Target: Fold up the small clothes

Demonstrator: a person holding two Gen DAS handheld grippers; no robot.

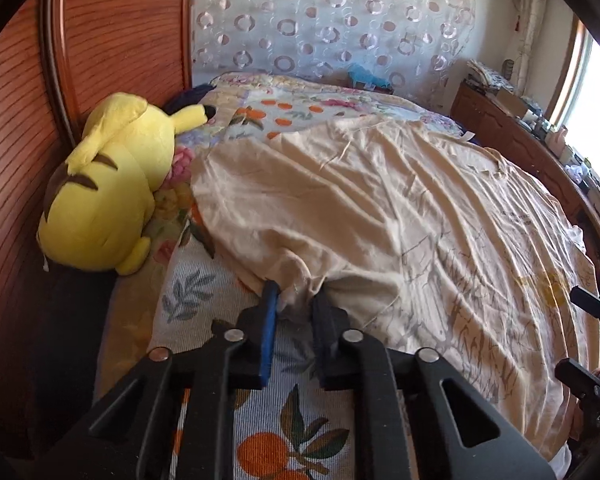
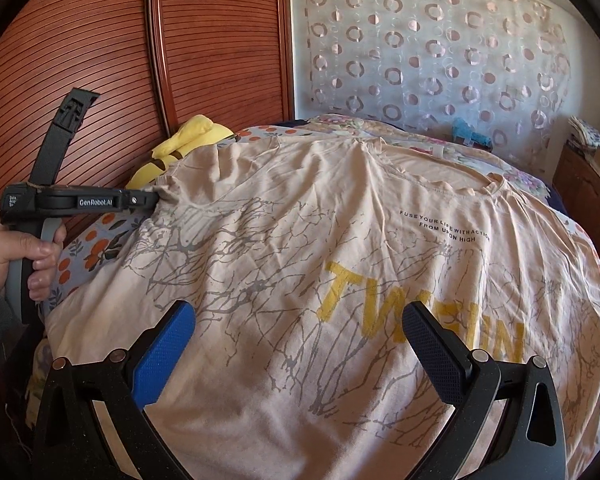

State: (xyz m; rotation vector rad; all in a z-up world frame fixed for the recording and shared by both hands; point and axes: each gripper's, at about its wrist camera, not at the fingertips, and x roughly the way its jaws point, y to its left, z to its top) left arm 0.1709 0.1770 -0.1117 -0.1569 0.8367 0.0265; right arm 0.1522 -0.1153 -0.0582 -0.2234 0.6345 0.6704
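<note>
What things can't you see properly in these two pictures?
- Yellow plush toy: right wrist view, mostly hidden behind the T-shirt.
- T-shirt's near hem: right wrist view, cut off by the bottom edge and the right gripper.
- Sleeve tip: left wrist view, bunched between the left gripper fingers.
- Dresser clutter: left wrist view, too small.

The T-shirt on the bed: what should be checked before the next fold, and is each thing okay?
1. Left gripper has pinched the T-shirt edge: ok, fabric is bunched between its fingers.
2. Right gripper ready to grab: ok, open above the print, holding nothing.
3. T-shirt lies spread out: not ok, wrinkled all over.
4. Yellow plush toy clear of the T-shirt: ok, beside it.
5. Far sleeve flat: cannot tell.
</note>
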